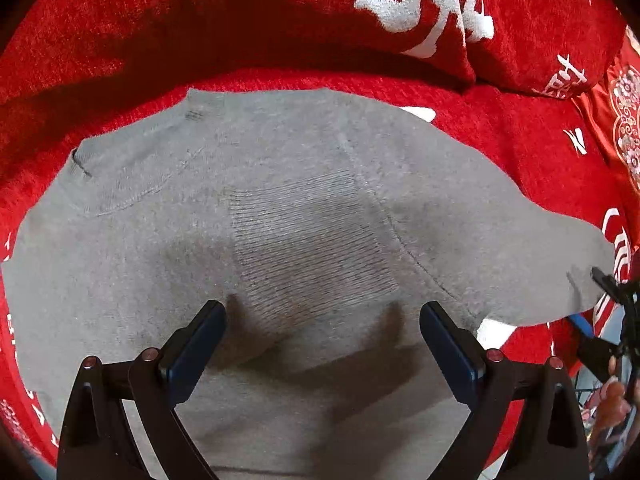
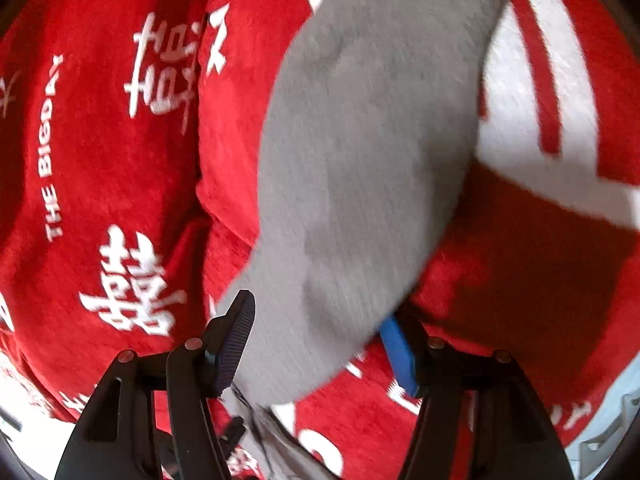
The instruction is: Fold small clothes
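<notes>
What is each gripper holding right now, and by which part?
Left gripper: nothing, open above the grey sweater. Right gripper: the sleeve's end lies between its open jaws; not clamped.

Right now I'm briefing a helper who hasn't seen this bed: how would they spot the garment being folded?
Look at the red blanket with white lettering that covers the whole surface. Spread flat on it lies a grey sweater, with one ribbed cuff folded onto its middle. It is the only plain grey thing there; everything around it is red and white.
</notes>
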`<state>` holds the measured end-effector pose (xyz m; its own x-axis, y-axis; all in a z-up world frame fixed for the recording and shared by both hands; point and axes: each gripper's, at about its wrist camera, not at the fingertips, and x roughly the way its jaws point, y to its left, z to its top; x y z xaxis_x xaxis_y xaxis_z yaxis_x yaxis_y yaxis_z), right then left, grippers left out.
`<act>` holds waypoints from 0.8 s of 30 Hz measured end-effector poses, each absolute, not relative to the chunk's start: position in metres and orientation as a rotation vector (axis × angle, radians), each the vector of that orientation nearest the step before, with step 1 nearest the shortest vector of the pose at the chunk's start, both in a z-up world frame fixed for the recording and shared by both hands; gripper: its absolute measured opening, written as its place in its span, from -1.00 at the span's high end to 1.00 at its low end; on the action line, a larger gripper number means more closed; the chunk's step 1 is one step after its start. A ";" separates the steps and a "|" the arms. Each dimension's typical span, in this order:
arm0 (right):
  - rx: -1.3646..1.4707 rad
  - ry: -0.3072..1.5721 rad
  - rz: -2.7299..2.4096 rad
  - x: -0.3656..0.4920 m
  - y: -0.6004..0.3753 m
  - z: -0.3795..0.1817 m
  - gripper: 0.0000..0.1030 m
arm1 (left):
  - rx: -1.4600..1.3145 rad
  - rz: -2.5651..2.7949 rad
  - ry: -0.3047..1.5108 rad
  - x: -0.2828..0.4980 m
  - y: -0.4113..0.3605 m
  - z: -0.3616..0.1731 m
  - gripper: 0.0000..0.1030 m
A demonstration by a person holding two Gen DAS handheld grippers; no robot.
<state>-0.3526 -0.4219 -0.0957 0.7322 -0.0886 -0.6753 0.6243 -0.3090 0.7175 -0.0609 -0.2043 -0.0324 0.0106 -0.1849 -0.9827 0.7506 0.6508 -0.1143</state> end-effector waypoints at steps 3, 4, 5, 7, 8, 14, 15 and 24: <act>1.772 0.348 -0.764 -0.356 -0.431 -0.098 -0.28 | 0.505 -0.780 1.370 -0.066 -0.205 -0.028 -0.90; 1.787 0.322 -0.764 -0.358 -0.434 -0.100 -0.28 | 0.499 -0.778 1.369 -0.066 -0.203 -0.026 -0.90; 1.805 0.292 -0.764 -0.359 -0.437 -0.101 -0.28 | 0.494 -0.774 1.367 -0.065 -0.194 -0.025 -0.90; 1.831 0.243 -0.762 -0.360 -0.440 -0.104 -0.31 | 0.482 -0.768 1.368 -0.061 -0.197 -0.025 -0.90; 1.844 0.221 -0.759 -0.361 -0.441 -0.105 -0.31 | 0.474 -0.765 1.369 -0.062 -0.201 -0.025 -0.90; 1.882 0.197 -0.718 -0.355 -0.443 -0.108 0.90 | 0.423 -0.744 1.357 -0.053 -0.185 -0.017 -0.90; 1.869 0.187 -0.703 -0.352 -0.444 -0.105 0.90 | 0.412 -0.743 1.356 -0.051 -0.182 -0.015 -0.90; 1.550 0.354 -0.418 -0.249 -0.440 -0.032 0.90 | 0.283 -0.711 1.367 -0.024 -0.140 -0.001 -0.90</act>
<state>-0.2491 -0.4399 -0.0325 0.8808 -0.0361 -0.4721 0.4715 -0.0237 0.8816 -0.0240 -0.1400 -0.0005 0.0370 -0.2970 -0.9542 0.6109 0.7623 -0.2137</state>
